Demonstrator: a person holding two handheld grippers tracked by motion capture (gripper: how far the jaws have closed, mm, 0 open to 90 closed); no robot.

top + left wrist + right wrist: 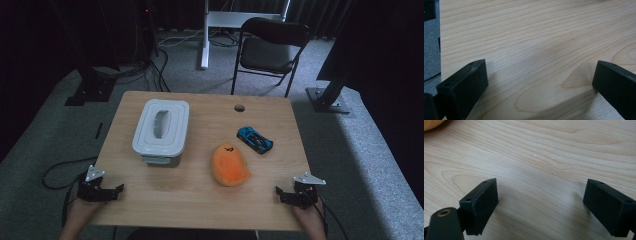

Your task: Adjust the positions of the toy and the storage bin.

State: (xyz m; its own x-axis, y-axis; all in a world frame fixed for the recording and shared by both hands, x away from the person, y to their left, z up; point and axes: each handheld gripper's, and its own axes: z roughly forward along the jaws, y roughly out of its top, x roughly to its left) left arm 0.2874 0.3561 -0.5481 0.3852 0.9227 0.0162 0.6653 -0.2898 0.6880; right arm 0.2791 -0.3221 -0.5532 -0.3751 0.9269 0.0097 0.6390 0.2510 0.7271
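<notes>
A light wooden table [200,195] carries a lidded grey-white plastic box [161,131] at the left, an orange plush toy [229,165] in the middle and a small blue toy car [255,139] to the right. My left gripper [119,191] rests at the table's near left corner, open, with only bare wood [541,70] between its jaws. At the near right corner my right gripper [279,194] also stands open over bare wood [541,192]. A sliver of the orange plush toy [431,123] shows at the upper left of the right gripper view.
A round dark hole [239,107] sits near the table's far edge. Behind the table stand a black folding chair [270,50], a white desk leg [205,35] and dark stands with cables on grey carpet [60,130].
</notes>
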